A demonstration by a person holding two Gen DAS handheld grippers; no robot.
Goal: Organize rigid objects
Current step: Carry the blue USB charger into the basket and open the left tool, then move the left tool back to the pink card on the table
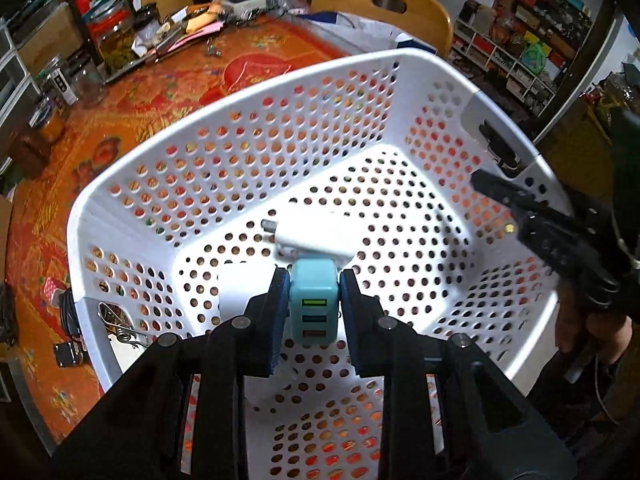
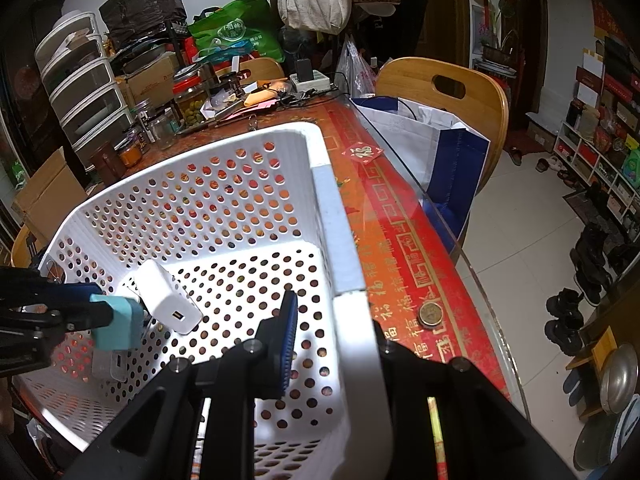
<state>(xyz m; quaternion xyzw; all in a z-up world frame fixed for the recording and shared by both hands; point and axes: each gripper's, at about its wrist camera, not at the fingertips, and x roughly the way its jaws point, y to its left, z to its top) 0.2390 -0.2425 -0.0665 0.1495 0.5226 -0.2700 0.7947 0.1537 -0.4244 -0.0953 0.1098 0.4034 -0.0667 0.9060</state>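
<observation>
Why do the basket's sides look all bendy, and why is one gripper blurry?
Both wrist views use fisheye lenses, so the white basket bows outward and the corners go black. In the left wrist view the right gripper looks smeared, while the teal charger in the left gripper stays sharp. In the right wrist view the basket floor glows bright white.

Teal USB charger: boxy, three ports stacked on facing end, held upright above basket floor, clamped at both sides. White charger: larger rounded block, one port, lying flat on basket floor just beyond teal one. White perforated basket: rectangular, round holes in walls and floor, upright on worktop.
</observation>
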